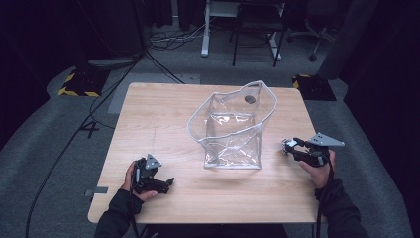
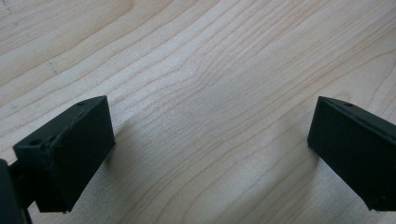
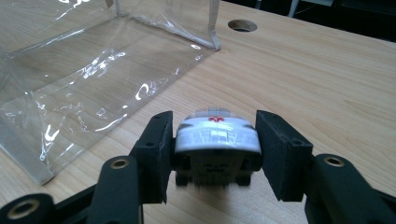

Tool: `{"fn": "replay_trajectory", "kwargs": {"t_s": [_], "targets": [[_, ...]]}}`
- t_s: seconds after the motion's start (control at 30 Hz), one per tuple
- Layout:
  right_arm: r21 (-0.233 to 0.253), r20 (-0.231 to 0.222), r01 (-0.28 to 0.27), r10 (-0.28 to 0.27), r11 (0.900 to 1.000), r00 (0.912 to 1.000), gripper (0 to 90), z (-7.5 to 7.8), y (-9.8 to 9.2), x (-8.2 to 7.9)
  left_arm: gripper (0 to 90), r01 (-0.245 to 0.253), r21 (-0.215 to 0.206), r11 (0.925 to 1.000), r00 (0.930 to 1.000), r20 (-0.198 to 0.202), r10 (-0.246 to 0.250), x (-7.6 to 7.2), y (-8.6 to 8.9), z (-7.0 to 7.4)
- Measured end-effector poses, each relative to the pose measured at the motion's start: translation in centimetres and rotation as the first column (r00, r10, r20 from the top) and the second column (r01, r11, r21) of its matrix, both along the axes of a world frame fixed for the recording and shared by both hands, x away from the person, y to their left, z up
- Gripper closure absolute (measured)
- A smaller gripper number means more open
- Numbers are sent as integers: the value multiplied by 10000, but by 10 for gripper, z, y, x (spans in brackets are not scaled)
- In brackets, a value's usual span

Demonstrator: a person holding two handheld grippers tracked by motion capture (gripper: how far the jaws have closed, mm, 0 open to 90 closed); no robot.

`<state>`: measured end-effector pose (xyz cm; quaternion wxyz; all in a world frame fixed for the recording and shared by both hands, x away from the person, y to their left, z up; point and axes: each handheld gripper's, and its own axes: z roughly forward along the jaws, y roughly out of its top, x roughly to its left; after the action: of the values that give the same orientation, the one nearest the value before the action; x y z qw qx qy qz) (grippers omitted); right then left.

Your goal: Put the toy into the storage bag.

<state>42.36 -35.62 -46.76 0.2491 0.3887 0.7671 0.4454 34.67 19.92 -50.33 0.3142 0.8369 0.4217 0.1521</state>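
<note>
My wooden table (image 1: 148, 124) carries a clear bag (image 1: 233, 129) near its middle; the toy (image 3: 217, 140) sits beside the bag, on my right

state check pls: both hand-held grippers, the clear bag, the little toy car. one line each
Left hand-held gripper: open, jaws wide apart, nothing between them, low over bare table.
Right hand-held gripper: shut on the toy car.
Toy car: white, small, held between the jaws, near the table's right edge.
Clear bag: upright, top open, looks empty, resting on the table, untouched by either gripper.
</note>
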Motion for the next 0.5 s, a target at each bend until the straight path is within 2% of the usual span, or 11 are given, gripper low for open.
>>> {"fn": "replay_trajectory", "kwargs": {"t_s": [0.17, 0.3, 0.5], "targets": [[276, 91, 9, -11, 9996, 10000, 486, 3, 2, -2, 7, -1, -1, 10000, 10000, 0, 1, 0, 0, 0], [304, 68, -16, 14, 9995, 10000, 486, 4, 3, -2, 7, 0, -1, 10000, 10000, 0, 0, 0, 0, 0], [367, 281, 0, -10, 9993, 9996, 486, 9, 2, -4, 7, -2, -3, 10000, 10000, 0, 2, 0, 0, 0]]}}
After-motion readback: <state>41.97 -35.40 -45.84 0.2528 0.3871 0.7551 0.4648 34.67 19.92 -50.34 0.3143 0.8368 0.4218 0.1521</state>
